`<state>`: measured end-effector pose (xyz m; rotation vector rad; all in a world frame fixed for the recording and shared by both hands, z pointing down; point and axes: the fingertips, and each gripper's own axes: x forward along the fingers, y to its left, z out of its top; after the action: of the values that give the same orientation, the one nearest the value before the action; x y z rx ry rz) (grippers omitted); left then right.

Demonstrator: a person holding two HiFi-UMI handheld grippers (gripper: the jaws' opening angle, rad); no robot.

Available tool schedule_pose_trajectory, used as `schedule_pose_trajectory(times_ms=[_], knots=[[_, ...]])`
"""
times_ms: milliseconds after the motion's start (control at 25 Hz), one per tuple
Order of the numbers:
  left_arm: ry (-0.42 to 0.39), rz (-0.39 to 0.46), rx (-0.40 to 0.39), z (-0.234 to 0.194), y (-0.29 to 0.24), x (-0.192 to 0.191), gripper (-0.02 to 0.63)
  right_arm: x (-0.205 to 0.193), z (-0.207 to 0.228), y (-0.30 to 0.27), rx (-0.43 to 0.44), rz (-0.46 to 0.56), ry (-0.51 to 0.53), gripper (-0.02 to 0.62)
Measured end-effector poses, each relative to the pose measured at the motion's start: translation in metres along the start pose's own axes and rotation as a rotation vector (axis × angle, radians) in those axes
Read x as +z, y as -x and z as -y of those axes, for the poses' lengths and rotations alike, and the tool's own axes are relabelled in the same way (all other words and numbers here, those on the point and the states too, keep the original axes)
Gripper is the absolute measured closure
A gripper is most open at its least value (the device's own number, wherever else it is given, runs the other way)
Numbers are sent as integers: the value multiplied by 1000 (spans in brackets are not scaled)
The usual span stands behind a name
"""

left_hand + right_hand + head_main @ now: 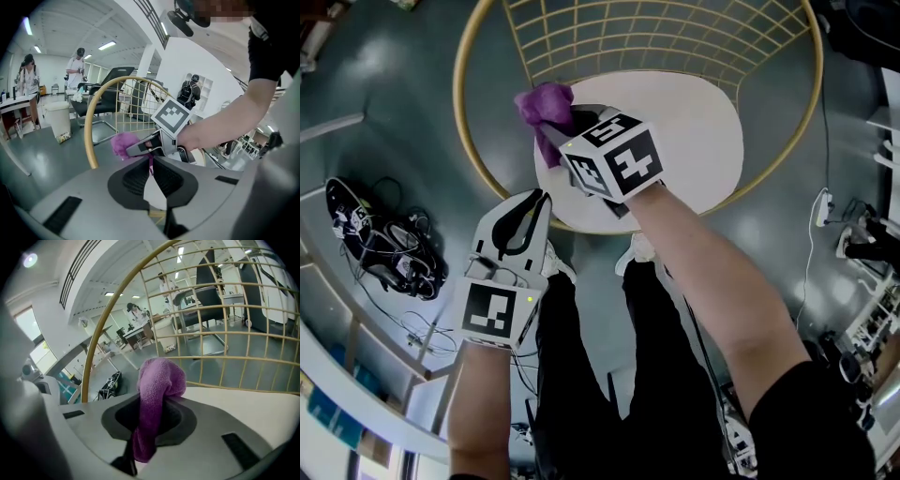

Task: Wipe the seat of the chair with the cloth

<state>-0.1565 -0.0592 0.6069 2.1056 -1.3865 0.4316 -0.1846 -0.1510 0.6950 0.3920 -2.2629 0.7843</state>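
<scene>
Right gripper view shows the right gripper (pixel 149 420) clamped on the purple cloth (pixel 158 380), whose bunched end sits over the left rear of the white chair seat (pixel 243 404), beside the gold wire backrest (pixel 220 319). To wipe well, I'd press the bunch flat and sweep in overlapping passes. The left gripper (pixel 532 199) hangs just off the seat's front edge, jaws together on nothing.

A black bag (pixel 380 234) lies on the grey floor (pixel 412 84); a person (pixel 77 65) stands beyond a white bin (pixel 58 117).
</scene>
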Motion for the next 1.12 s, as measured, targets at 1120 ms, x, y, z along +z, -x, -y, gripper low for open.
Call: schedule_pose_trajectory(times_ms=[1120], knots=[[-67, -47, -122, 67, -59, 6, 586, -59, 217, 144, -419, 88, -434, 522]])
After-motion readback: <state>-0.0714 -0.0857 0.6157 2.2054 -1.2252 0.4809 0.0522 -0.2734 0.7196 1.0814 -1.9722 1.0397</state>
